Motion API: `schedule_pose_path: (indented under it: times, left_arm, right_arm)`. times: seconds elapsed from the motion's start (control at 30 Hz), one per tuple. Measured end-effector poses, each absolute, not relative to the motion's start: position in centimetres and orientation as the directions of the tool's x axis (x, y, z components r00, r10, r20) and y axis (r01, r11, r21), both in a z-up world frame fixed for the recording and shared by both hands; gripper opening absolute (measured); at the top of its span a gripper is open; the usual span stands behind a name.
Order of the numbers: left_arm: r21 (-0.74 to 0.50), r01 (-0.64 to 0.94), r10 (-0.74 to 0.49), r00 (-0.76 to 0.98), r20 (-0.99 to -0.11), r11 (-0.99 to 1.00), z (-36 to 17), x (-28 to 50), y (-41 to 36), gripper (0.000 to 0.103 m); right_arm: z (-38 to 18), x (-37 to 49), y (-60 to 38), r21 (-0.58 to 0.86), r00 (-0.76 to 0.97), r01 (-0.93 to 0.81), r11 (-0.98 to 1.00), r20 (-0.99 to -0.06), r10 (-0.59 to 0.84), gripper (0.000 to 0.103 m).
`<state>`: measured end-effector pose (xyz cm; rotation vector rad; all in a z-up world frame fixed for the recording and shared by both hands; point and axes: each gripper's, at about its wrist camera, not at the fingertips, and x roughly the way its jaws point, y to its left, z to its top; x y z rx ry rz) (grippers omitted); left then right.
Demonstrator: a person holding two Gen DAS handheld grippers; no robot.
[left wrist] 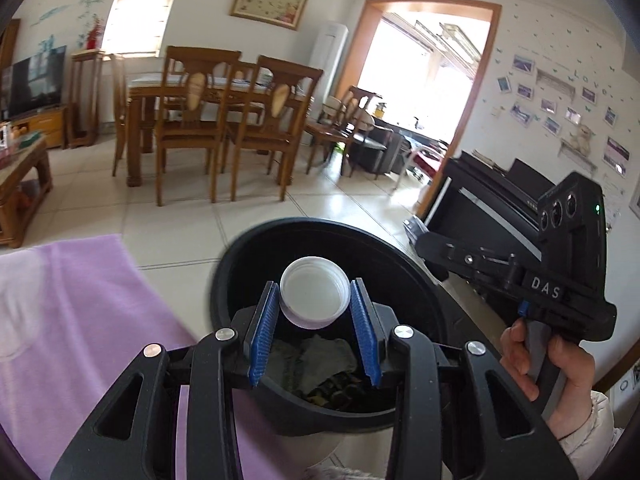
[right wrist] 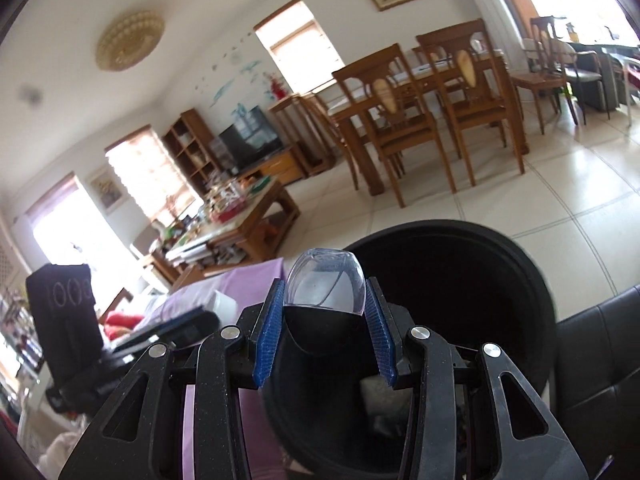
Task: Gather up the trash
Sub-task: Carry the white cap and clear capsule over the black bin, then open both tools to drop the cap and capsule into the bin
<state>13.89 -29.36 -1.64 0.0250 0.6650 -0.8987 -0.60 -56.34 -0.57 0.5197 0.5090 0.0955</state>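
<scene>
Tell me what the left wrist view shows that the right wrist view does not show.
Only the left wrist view shows the left gripper holding a white bottle cap, and a hand gripping the other tool.

Only the right wrist view shows the right gripper holding a clear plastic cup, and a ceiling lamp.

Both show the black trash bin below and the wooden dining chairs.

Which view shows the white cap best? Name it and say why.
Left wrist view: the white cap sits centred between that gripper's jaws, open side facing the camera, over the black bin. The right wrist view does not show it.
</scene>
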Motion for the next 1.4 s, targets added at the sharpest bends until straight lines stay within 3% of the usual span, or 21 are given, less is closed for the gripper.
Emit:
schedule_pose_path:
  times: [0.3, 0.87, 0.93, 1.0, 1.03, 1.17, 1.2, 1.3, 1.4]
  left_arm:
    - [-0.194, 0.765, -0.692, 0.404, -0.598, 0.614, -4.5, 12.9, -34.4, 0.037]
    - [-0.162, 0.795, -0.69, 0.383, -0.614, 0.585, -4.8, 11.8, -35.5, 0.038]
    - [-0.15, 0.799, -0.684, 0.382, -0.621, 0.582, -4.8, 11.6, -35.7, 0.045]
    - [-0.133, 0.803, -0.683, 0.392, -0.616, 0.581, -4.6, 11.4, -35.8, 0.07]
    - [-0.123, 0.806, -0.688, 0.403, -0.604, 0.579, -4.4, 11.1, -35.7, 0.075]
    - [-0.093, 0.816, -0.697, 0.421, -0.58, 0.57, -4.1, 10.3, -35.6, 0.089]
    - [-0.083, 0.816, -0.695, 0.43, -0.576, 0.573, -4.0, 10.1, -35.6, 0.093]
    - [-0.074, 0.816, -0.696, 0.438, -0.568, 0.574, -3.9, 10.0, -35.5, 0.096]
    - [-0.065, 0.809, -0.689, 0.451, -0.568, 0.584, -3.9, 10.1, -35.5, 0.097]
  right_arm:
    - [-2.5, -0.5, -59.5, 0.516, 0.872, 0.083, 0.852, -0.452, 0.189, 0.041]
    - [-3.4, 2.7, -58.1, 0.519, 0.86, 0.107, 0.848, -0.477, 0.183, 0.042]
    - [-3.3, 3.1, -58.3, 0.523, 0.861, 0.105, 0.846, -0.474, 0.185, 0.049]
    - [-3.2, 2.9, -58.3, 0.527, 0.867, 0.107, 0.843, -0.464, 0.18, 0.06]
    - [-3.2, 2.8, -58.2, 0.528, 0.869, 0.106, 0.843, -0.461, 0.179, 0.062]
    - [-2.9, 2.6, -58.1, 0.524, 0.874, 0.106, 0.845, -0.455, 0.172, 0.064]
    - [-2.9, 2.6, -58.0, 0.526, 0.875, 0.106, 0.844, -0.453, 0.172, 0.068]
    - [-2.9, 2.3, -57.7, 0.524, 0.878, 0.105, 0.845, -0.448, 0.168, 0.073]
    - [-2.8, 1.9, -57.4, 0.524, 0.881, 0.097, 0.846, -0.441, 0.172, 0.084]
